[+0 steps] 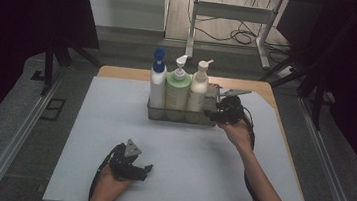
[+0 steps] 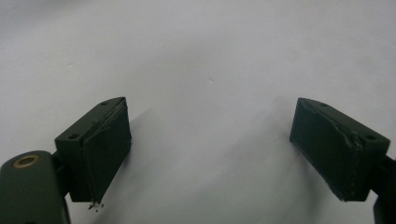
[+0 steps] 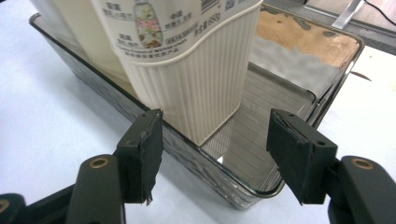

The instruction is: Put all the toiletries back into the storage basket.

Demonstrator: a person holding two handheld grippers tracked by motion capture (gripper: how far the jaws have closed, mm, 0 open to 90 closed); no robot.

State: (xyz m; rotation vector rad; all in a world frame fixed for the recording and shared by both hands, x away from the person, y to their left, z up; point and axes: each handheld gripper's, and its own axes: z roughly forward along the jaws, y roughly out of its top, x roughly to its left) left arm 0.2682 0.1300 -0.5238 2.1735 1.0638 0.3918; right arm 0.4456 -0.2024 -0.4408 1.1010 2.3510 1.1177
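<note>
Your left gripper (image 1: 145,168) rests released near the worktop's (image 1: 87,136) front edge. At the far edge, the clear tray (image 3: 243,196) holds the cream pump bottle (image 3: 196,88): stiff, ribbed, likely slippery. Grip its ribbed base; your right gripper (image 3: 215,151) gapes, empty.

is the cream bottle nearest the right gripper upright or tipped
Upright: the cream ribbed pump bottle stands on its base inside the clear plastic tray, pump on top.

A: What's behind the desk (image 1: 108,173)?
B: A wood floor (image 1: 178,10), tangled cables (image 1: 241,35) and a white metal frame (image 1: 231,13) — dark curtains (image 1: 30,4) at both sides.
A: Light?
B: Dim.
</note>
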